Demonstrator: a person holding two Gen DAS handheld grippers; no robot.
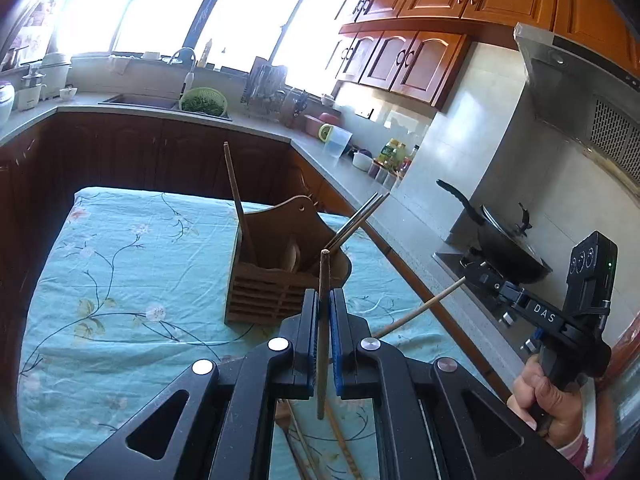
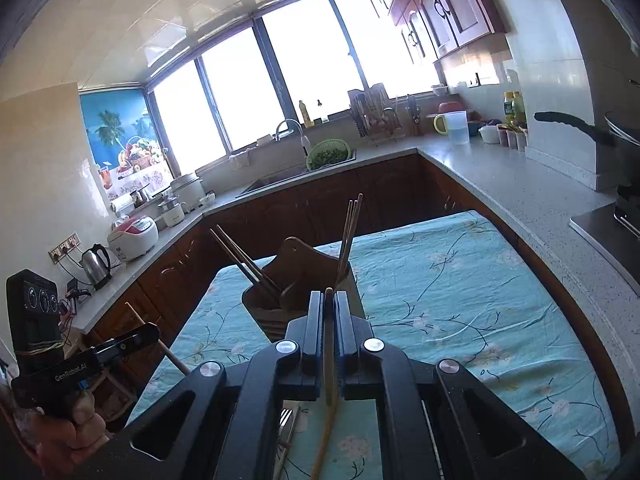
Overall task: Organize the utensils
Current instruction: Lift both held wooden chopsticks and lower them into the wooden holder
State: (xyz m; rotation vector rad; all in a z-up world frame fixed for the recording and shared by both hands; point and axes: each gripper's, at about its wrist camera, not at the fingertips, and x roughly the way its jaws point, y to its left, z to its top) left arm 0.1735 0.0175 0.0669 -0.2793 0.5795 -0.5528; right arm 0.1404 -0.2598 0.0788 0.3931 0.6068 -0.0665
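Daylit kitchen, blown-out windows, strong fisheye

Sun floods in through the windows (image 1: pixel 224 12), which are white with glare in both views; cabinets (image 2: pixel 320 200) beneath them sit in deep shadow. The tablecloth (image 1: pixel 132 264) is evenly lit and sharp. Straight lines bow hard toward the edges, and the corners go black. Detail far off on the counter (image 2: pixel 500 176) is soft and hazy.

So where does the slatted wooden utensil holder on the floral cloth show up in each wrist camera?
Left wrist view: the slatted wooden utensil holder stands centre frame, just beyond the left gripper.
Right wrist view: holder centre, slightly left, partly behind the right gripper.
Shared landmark: the green colander at the sink.
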